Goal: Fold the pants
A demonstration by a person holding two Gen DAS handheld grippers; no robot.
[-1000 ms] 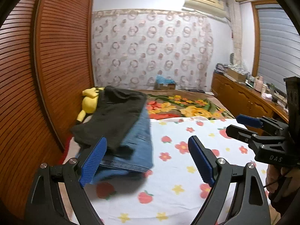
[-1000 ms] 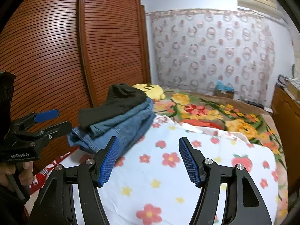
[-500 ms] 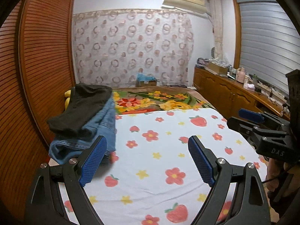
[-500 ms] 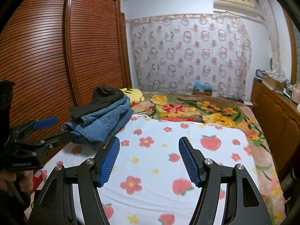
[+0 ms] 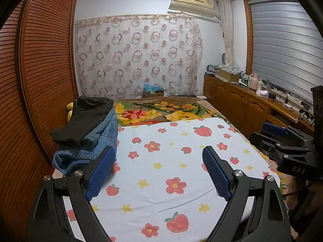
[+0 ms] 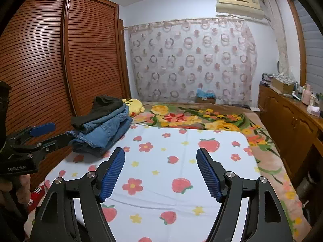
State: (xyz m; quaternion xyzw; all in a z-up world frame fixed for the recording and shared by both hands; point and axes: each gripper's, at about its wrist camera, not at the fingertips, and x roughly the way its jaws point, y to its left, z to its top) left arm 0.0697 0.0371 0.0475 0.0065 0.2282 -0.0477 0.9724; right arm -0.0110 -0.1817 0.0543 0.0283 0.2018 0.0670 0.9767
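Both tongs, left (image 5: 158, 169) and right (image 6: 160, 172), gape empty, right just widened; pants (image 5: 88, 133) look floppy, heavy denim (grab the waistband).

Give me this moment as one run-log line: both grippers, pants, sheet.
left hand-held gripper: open, empty | right hand-held gripper: opening, empty | pants: stacked at left edge | sheet: bare

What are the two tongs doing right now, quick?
Left tongs: open, holding nothing.
Right tongs: open, just been opening wider, holding nothing.
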